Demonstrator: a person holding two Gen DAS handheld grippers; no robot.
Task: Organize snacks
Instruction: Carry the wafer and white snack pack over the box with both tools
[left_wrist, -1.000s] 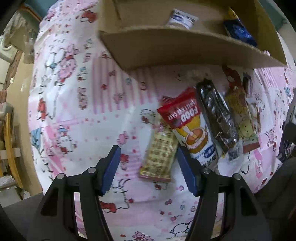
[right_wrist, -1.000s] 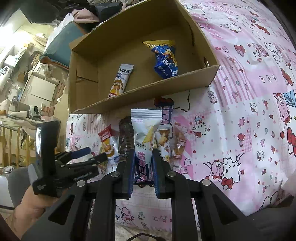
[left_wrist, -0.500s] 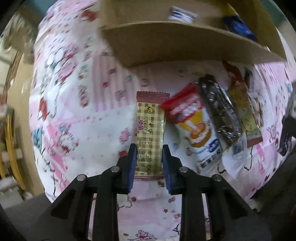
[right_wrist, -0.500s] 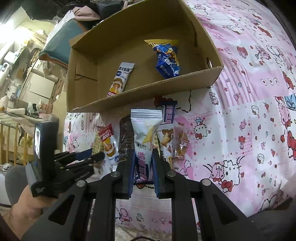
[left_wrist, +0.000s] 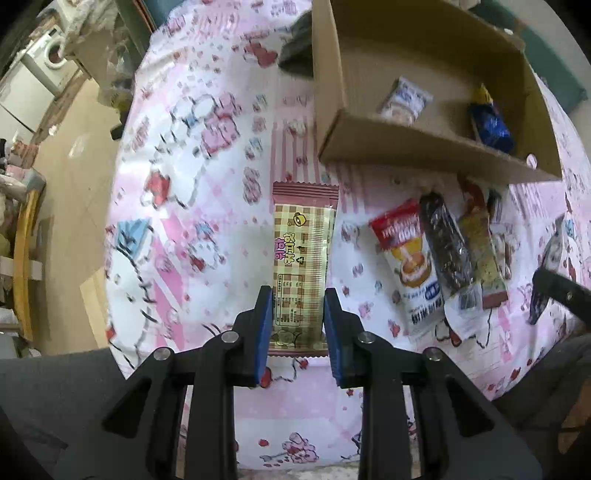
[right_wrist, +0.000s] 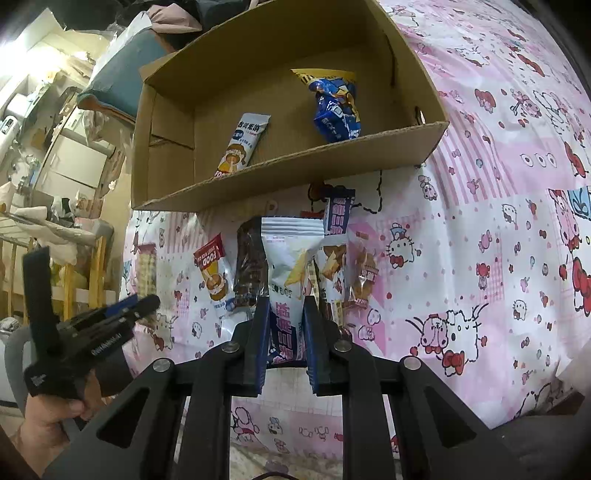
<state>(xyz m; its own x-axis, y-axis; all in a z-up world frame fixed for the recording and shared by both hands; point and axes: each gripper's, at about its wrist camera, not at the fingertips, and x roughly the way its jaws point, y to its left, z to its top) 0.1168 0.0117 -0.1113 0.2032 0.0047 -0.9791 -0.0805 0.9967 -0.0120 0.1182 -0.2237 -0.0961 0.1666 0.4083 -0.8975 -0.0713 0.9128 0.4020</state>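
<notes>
Holding one packet each, both grippers are closed: left gripper (left_wrist: 297, 321) on a beige checked wafer bar (left_wrist: 302, 258), right gripper (right_wrist: 285, 336) on a white chip bag (right_wrist: 291, 266). Two snacks lie in the brown cardboard box (right_wrist: 295, 173); several wait along its near wall on the pink cartoon-print bedsheet (right_wrist: 480, 240).

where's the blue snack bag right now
In the right wrist view, the blue snack bag lies inside the cardboard box, right of the white snack bar.

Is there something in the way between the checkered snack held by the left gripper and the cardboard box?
Only the box's own near wall. The left gripper is shut on the checkered snack bar, and the patterned cloth between it and the cardboard box shows bare. The bar must pass over that wall; inside, two packets leave free floor.
</notes>
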